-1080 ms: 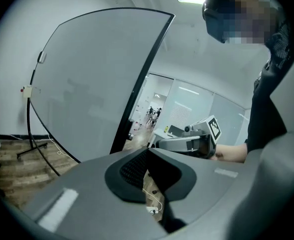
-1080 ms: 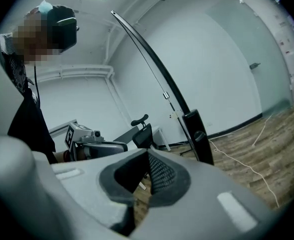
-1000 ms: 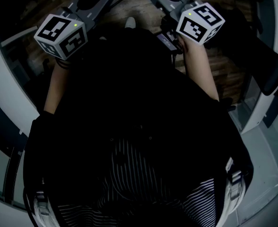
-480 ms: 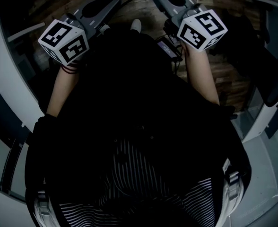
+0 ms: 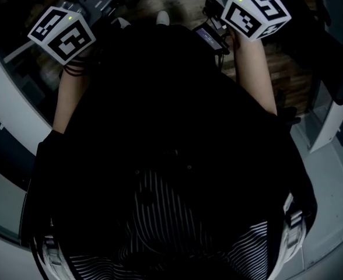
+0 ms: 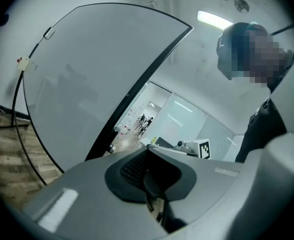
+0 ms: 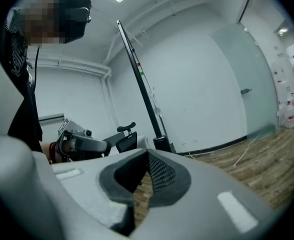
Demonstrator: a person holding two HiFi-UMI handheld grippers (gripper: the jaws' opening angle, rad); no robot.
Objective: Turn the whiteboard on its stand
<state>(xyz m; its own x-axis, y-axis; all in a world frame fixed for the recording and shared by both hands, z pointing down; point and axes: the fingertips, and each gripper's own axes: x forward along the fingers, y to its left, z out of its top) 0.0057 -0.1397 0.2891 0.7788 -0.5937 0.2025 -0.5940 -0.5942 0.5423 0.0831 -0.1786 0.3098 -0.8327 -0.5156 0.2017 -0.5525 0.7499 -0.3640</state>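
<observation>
The left gripper (image 6: 148, 151) has its jaws pressed together on nothing. The whiteboard (image 6: 87, 79) rises beyond them and to their left, untouched. The right gripper (image 7: 147, 155) is likewise closed and empty, and there the whiteboard stands edge-on beyond the tips, apart.

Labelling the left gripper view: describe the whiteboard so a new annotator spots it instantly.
In the left gripper view, look above the wood floor: the whiteboard is the big pale panel filling the upper left. Unlike the pale wall behind it, it has a black frame edge running diagonally down its right side.
</observation>
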